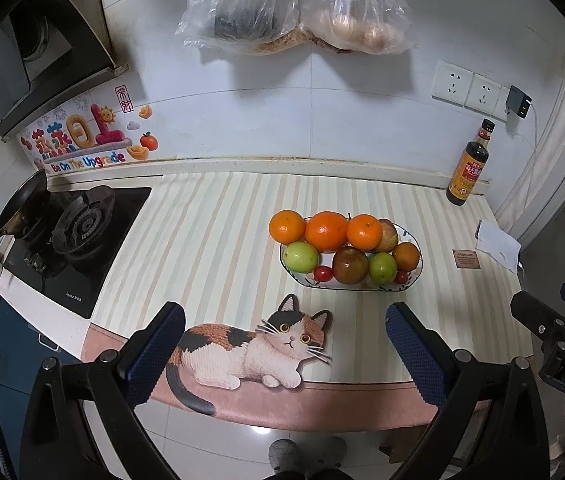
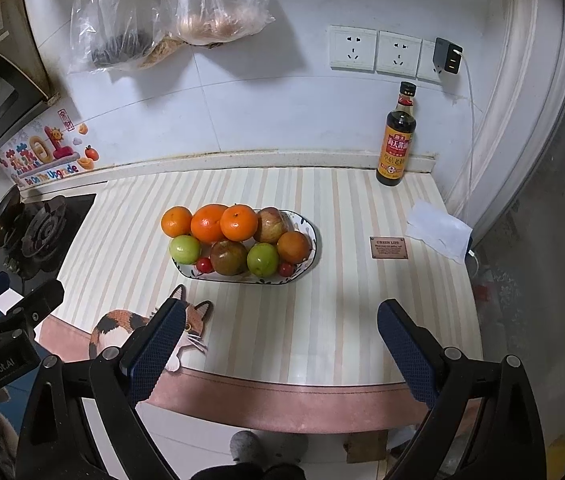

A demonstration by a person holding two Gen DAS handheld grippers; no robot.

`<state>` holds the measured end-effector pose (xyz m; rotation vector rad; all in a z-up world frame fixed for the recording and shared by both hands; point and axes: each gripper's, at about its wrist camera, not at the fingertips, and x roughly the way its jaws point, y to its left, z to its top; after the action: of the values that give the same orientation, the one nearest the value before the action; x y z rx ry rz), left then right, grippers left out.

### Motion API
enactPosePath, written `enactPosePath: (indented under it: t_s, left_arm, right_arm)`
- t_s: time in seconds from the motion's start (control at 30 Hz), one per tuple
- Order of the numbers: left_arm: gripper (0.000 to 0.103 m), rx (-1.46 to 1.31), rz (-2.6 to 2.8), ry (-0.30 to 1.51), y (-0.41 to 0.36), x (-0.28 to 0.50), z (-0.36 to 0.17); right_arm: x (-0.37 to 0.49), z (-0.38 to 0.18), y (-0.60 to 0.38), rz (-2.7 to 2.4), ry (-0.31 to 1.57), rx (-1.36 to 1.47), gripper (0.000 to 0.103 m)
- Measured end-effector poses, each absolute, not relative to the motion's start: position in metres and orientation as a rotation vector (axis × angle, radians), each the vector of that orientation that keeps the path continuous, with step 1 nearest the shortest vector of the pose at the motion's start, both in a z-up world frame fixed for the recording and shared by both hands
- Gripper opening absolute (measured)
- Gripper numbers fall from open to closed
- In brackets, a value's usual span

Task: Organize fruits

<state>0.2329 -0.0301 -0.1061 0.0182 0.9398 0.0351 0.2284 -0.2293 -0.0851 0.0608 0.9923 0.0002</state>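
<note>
An oval patterned dish [image 1: 412, 280] [image 2: 315, 240] stands on the striped counter mat, piled with fruit: three oranges [image 1: 327, 231] [image 2: 209, 222] along the back, two green fruits [image 1: 301, 256] [image 2: 184, 249], a dark red-green apple [image 1: 350, 265] [image 2: 228, 257], a pale apple [image 2: 270, 225], another orange at the right [image 2: 293, 247], and two cherry tomatoes [image 1: 322, 273] [image 2: 204, 265]. My left gripper [image 1: 284, 350] is open and empty, held back above the counter's front edge. My right gripper [image 2: 280, 346] is open and empty, also near the front edge, right of the left one.
A soy sauce bottle [image 1: 469, 162] [image 2: 398, 136] stands at the back right by wall sockets. A gas hob [image 1: 78, 228] with a pan [image 1: 22, 204] is at the left. Plastic bags [image 1: 294, 4] hang on the wall. A white tissue [image 2: 438, 230] lies at the right edge.
</note>
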Motion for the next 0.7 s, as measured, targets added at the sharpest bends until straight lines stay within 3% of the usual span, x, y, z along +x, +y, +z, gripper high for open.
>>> enactPosePath:
  t_s: [0.7]
  left_arm:
    - [0.103,0.013,0.036,0.922,-0.0345,0.2277,-0.102]
  right_arm:
    - [0.2191,-0.081,-0.2273,0.013,0.995,0.059,0.099]
